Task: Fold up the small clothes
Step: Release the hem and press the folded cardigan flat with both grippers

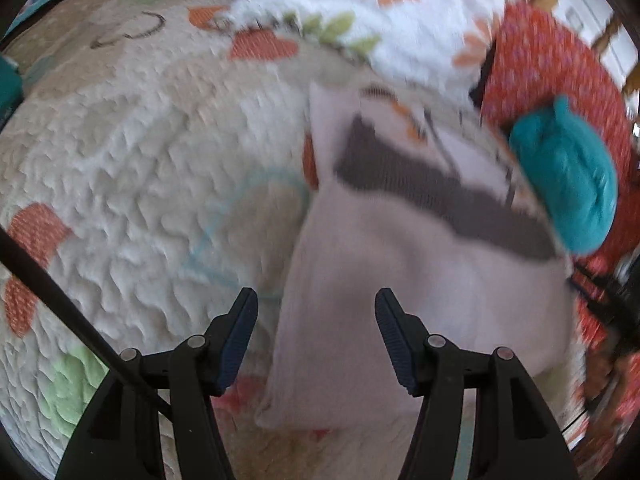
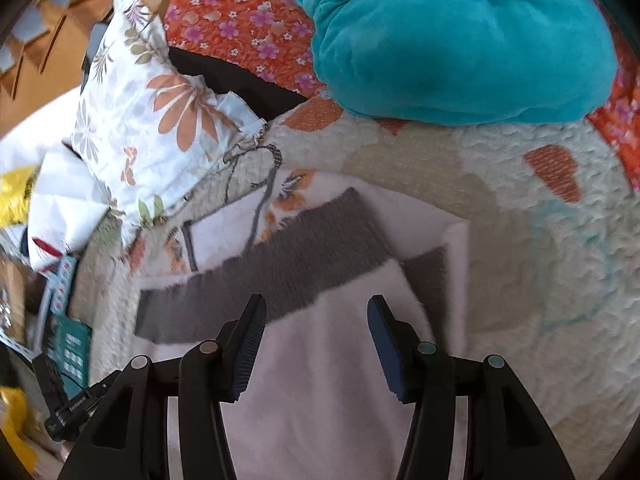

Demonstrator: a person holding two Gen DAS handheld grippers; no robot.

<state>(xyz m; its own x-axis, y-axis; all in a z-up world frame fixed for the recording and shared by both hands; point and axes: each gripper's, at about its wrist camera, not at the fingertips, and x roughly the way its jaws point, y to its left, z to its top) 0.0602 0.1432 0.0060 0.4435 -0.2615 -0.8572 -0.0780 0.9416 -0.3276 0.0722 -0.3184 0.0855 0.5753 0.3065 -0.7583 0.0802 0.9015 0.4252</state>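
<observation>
while the quilted bedspread (image 1: 120, 152) carries everything in view, its puckered cream surface with orange and green patches serves as the folding bed, and the teal plush bundle (image 2: 460, 40) lies at its far edge, apart from the work. the pale pink garment (image 1: 400, 280), trimmed with a grey-brown knit band (image 2: 280, 280), lies spread on the bedspread, already doubled along one side, beside a smaller floral-print piece (image 2: 288, 196) that touches its upper edge. a floral pillow (image 2: 132, 120) rests just beyond. the left hand-held gripper (image 1: 316, 316) hangs over the garment's near left border, fingers wide apart and holding nothing; the right hand-held gripper (image 2: 316, 320) hangs over the pink panel just below the band, likewise spread wide and empty. the step in hand appears to be taking hold for the next fold. it would be done well by lowering each pair of fingers onto a matching edge or corner, pinching only the layers meant to travel, lifting both sides level, and laying the cloth over so the borders meet. motion blur in the left view hides the finer creases.
</observation>
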